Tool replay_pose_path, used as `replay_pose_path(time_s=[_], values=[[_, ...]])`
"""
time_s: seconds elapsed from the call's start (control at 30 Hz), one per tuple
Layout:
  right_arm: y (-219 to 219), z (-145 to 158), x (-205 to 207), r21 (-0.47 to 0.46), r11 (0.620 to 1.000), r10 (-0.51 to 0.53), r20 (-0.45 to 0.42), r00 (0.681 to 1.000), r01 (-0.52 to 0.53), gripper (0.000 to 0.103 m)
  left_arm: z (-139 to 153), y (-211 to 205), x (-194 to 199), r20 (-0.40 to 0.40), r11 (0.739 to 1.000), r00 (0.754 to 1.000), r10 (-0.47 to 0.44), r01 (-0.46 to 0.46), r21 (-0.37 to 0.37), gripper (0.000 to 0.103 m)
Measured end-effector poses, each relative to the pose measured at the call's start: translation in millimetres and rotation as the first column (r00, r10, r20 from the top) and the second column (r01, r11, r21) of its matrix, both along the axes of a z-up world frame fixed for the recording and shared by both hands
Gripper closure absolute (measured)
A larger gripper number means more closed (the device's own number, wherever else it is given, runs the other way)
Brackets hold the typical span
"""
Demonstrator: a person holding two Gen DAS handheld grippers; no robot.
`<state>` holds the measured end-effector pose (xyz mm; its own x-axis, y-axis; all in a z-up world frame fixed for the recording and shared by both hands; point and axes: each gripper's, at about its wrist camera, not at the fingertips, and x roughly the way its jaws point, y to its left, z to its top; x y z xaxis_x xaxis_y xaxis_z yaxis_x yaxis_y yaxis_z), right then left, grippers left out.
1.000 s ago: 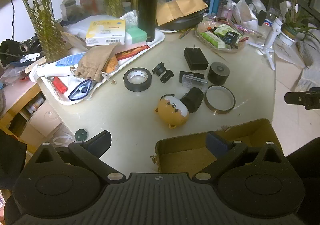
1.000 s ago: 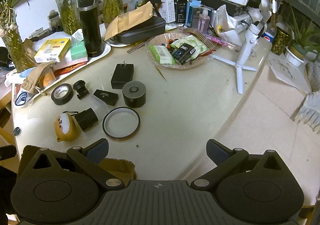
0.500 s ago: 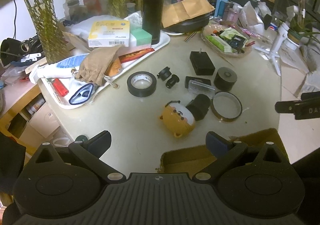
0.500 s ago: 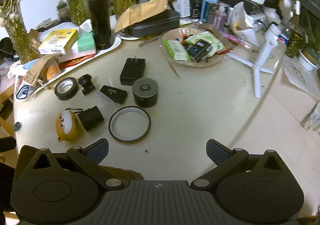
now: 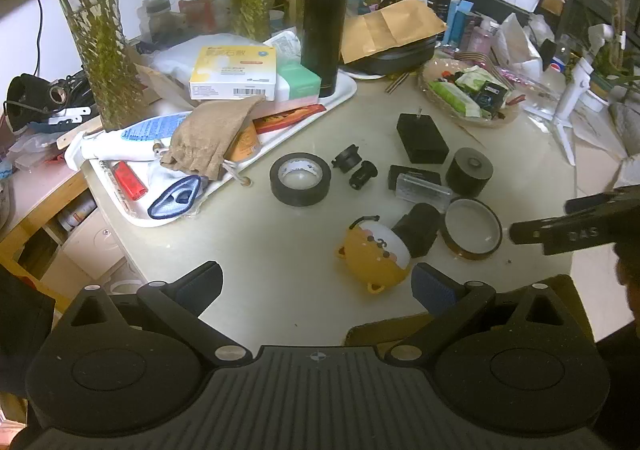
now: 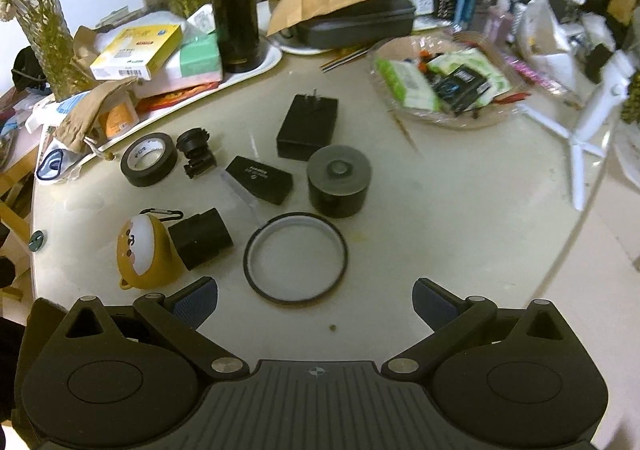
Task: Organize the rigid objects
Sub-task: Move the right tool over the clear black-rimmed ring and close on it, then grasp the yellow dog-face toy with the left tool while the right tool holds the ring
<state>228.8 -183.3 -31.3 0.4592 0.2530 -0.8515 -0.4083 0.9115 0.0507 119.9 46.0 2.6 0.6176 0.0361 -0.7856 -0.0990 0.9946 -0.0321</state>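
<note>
left tool [image 5: 316,286] wide open, empty | right tool [image 6: 315,296] same, over thin tape ring [image 6: 295,257] | bear-face pouch [image 6: 144,255] on bench [image 6: 440,210]

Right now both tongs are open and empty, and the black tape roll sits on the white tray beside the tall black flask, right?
Not quite. The black tape roll lies on the bare table, just off the white tray, as the left wrist view shows. The rest holds: the left tongs and right tongs are open and empty, and the tall black flask stands on the tray.
</note>
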Motion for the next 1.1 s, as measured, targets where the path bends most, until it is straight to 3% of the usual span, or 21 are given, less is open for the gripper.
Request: replay_pose_path(time_s=[0.2, 0.63, 0.73, 1.1], values=[[20, -26, 22, -0.016, 0.998, 0.056, -0.056, 0.997, -0.057, 0.001, -3, 3, 2, -0.007, 1.000, 1.000, -0.001, 0.001, 0.006, 0.000], [47, -72, 63, -0.078, 0.994, 0.061, -0.171, 0.983, -0.075, 0.001, -9, 7, 4, -0.022, 1.000, 1.000, 0.002, -0.002, -0.008, 0.000], [48, -78, 64, -0.085, 0.994, 0.053, -0.189, 0.980, -0.070, 0.011, -9, 7, 4, -0.022, 1.000, 1.000, 0.002, -0.003, -0.007, 0.000], [34, -60, 56, -0.058, 0.997, 0.033, -0.143, 0.989, -0.042, 0.013, -8, 4, 7, -0.018, 1.000, 1.000, -0.013, 0.013, -0.008, 0.000]])
